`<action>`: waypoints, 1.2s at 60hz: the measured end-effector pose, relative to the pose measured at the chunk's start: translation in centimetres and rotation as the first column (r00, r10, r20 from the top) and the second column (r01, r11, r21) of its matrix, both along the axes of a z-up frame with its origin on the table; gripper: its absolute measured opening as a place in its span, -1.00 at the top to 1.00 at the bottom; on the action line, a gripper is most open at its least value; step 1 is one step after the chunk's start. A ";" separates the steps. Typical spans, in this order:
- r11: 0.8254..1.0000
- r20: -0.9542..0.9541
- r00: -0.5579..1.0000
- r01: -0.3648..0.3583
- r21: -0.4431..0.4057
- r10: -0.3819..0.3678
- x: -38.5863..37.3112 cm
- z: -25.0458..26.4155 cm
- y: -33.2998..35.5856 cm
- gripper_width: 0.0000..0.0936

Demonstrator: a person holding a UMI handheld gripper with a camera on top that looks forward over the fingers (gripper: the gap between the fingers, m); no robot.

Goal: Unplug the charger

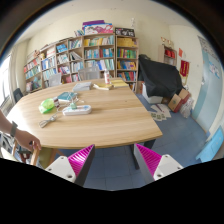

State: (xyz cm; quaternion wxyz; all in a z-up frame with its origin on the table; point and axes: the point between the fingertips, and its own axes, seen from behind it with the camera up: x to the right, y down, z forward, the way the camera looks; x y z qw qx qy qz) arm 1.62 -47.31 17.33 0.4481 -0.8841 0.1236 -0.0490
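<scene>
My tool is open wide, holding nothing; the worktop lies beyond its fingers, bookshelves behind.

Broad wooden table across left and centre of frame, rounded corner toward lower right. On it, at left: green object, white power strip, small dark items near the front edge. Farther back, upper centre: flat book, upright bottle. Blue floor at right.
</scene>
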 end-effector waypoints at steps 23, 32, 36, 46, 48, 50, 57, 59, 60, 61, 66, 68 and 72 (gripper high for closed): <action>0.996 -0.083 0.995 -0.055 0.074 0.061 -13.6 -0.5 16.5 -0.75; 0.987 -0.040 0.989 -0.135 0.089 0.139 -19.5 -1.3 25.8 -0.75; 0.979 -0.026 0.983 -0.180 0.091 0.183 -21.6 -1.8 29.4 -0.74; 0.971 0.044 0.973 -0.228 0.071 0.226 -21.2 -6.4 37.7 -0.73; 0.970 0.059 0.972 -0.231 0.071 0.227 -20.7 -7.3 39.4 -0.72; 0.973 0.074 0.973 -0.223 0.064 0.218 -19.8 -8.6 41.2 -0.72; 0.979 0.066 0.981 -0.188 0.077 0.184 -18.0 -11.4 46.1 -0.67; 0.981 0.051 0.983 -0.181 0.066 0.178 -17.7 -12.5 46.9 -0.61; 0.982 0.043 0.983 -0.182 0.058 0.179 -17.7 -13.1 47.3 -0.55; 0.981 0.034 0.982 -0.187 0.048 0.186 -17.8 -13.7 47.5 -0.45; 0.975 0.046 0.975 -0.219 0.047 0.217 -18.2 -14.9 48.5 0.28; 0.973 0.076 0.972 -0.225 0.051 0.221 -18.0 -14.6 48.3 0.32; 0.974 0.075 0.975 -0.216 0.070 0.211 -18.0 -14.5 48.2 0.38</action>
